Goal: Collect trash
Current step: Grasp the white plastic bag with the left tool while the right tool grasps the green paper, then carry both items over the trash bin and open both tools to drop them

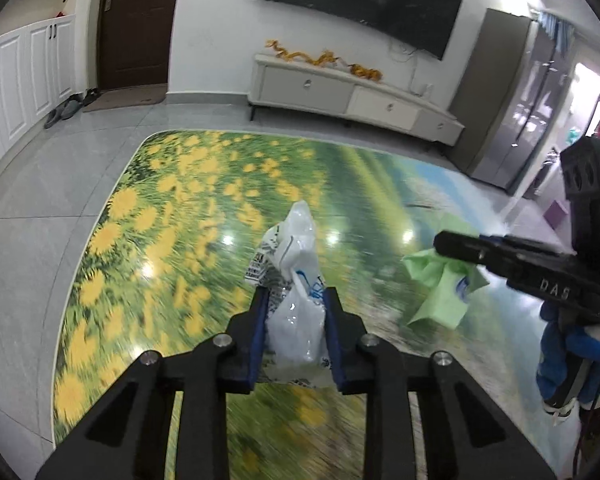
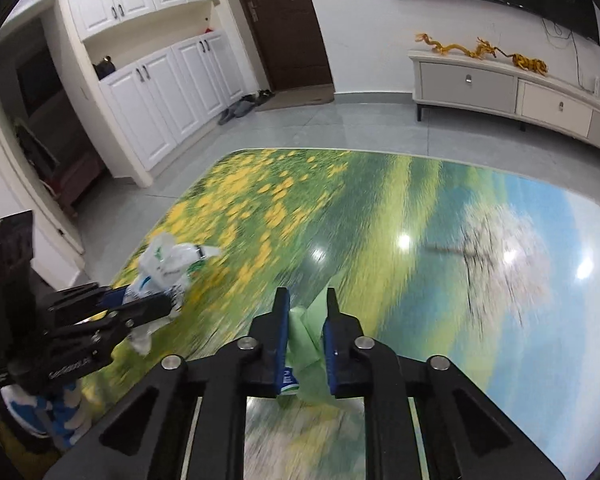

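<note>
Partly hidden between tool fingers: plastic bag (image 1: 296, 320), green wrapper (image 2: 306, 344).

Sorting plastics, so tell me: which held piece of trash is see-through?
The clear plastic bag in the left gripper; the right gripper holds an opaque green wrapper.

Left gripper (image 1: 296, 320): fingers (image 1: 260, 336) partly closed, clamped on a white plastic bag (image 1: 296, 280). Right gripper (image 2: 306, 336): fingers (image 2: 280, 340) partly closed, clamped on a green wrapper (image 2: 304, 344). Both are held level, side by side, near the bench's (image 2: 380, 220) front edge.
</note>
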The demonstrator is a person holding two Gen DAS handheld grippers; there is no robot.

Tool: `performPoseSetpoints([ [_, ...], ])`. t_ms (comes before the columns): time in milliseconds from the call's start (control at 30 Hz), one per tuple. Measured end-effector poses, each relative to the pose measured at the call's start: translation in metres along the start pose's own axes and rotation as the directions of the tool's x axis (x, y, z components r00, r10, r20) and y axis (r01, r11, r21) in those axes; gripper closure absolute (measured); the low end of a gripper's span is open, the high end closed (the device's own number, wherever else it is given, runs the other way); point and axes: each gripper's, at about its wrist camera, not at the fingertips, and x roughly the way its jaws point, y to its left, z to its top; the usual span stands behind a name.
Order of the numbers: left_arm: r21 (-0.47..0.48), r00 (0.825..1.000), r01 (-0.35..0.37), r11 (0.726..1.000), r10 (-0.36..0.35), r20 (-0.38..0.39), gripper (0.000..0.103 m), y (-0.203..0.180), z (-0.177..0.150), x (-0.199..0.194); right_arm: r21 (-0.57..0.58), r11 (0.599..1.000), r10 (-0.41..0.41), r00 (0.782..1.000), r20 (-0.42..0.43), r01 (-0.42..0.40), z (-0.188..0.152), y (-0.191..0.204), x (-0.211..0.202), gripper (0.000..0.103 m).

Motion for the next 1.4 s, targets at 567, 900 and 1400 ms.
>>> performPoseSetpoints([
  [567, 0.237, 0.988, 0.108, 0.966, -0.131, 0.084, 0.079, -0.152, -0.011, -0.108, 0.114, 0.991, -0.107, 0.952, 0.288, 0.078, -0.080, -0.055, -0.228, 0.090],
  [900, 0.439, 0.963, 0.260, 0.860, -0.267, -0.047, 0.079, -0.324, -0.007, -0.064, 0.281, 0.910, -0.386, 0.867, 0.314, 0.304, -0.140, -0.156, -0.328, 0.090],
  [1400, 0.499, 0.914, 0.385, 0.776, -0.247, -0.321, 0.077, -0.494, -0.043, 0.084, 0.541, 0.727, -0.539, 0.840, 0.066, 0.424, -0.203, -0.305, -0.288, 0.087],
])
